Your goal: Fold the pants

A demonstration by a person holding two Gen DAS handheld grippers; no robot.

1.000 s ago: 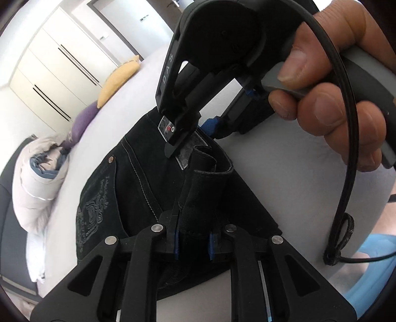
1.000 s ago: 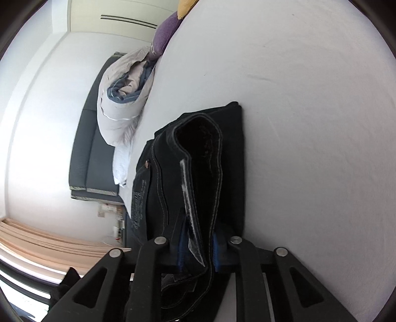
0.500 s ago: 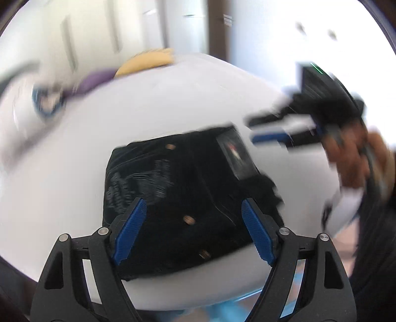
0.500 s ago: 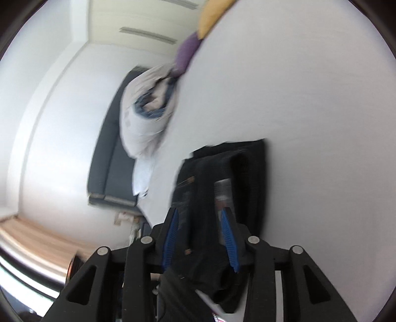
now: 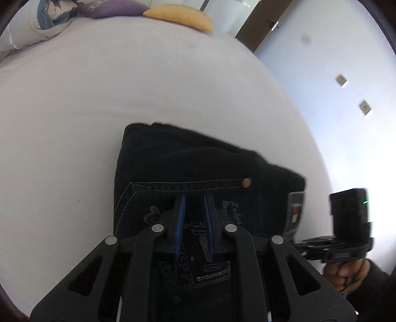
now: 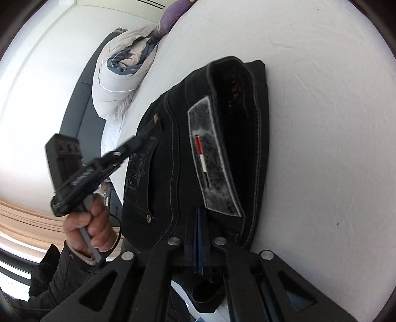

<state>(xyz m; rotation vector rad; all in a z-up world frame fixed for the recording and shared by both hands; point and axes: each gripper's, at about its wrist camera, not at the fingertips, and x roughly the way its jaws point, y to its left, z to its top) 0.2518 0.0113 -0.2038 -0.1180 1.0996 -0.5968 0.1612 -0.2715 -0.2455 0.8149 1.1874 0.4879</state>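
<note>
Black denim, folded into a compact stack, lies on the white bed sheet [image 5: 74, 99] close to the bed's near edge; these are the pants [image 5: 188, 163], pocket side up, leather waistband patch [image 6: 212, 153] at the right end of the stack.

Nearest: left hand-held gripper [image 5: 194, 215] over the embroidered back pocket, jaws nearly together, blue pads [image 5: 180, 218] showing a narrow gap. No cloth seen pinched between them. Likely pressing down to flatten the fold rather than gripping. Its jaws have just been closing.

Right hand-held gripper [image 6: 199, 237] at the waistband end, jaws fully closed. Whether a thin edge of denim is caught there I cannot tell; cloth crowds the tips. The waistband loop stands open and raised beside the patch, so this end is not yet flat. Its jaws have just been closing too.

Against the earlier frames: both tools then pinched an upright fold of denim. Now the stack lies lower, and the left tool has swung round to the pocket side.

Far edge of the bed: yellow cushion [image 5: 180, 17], purple cushion [image 5: 111, 10], rolled duvet [image 6: 121, 74]. All well apart from the work.
</note>
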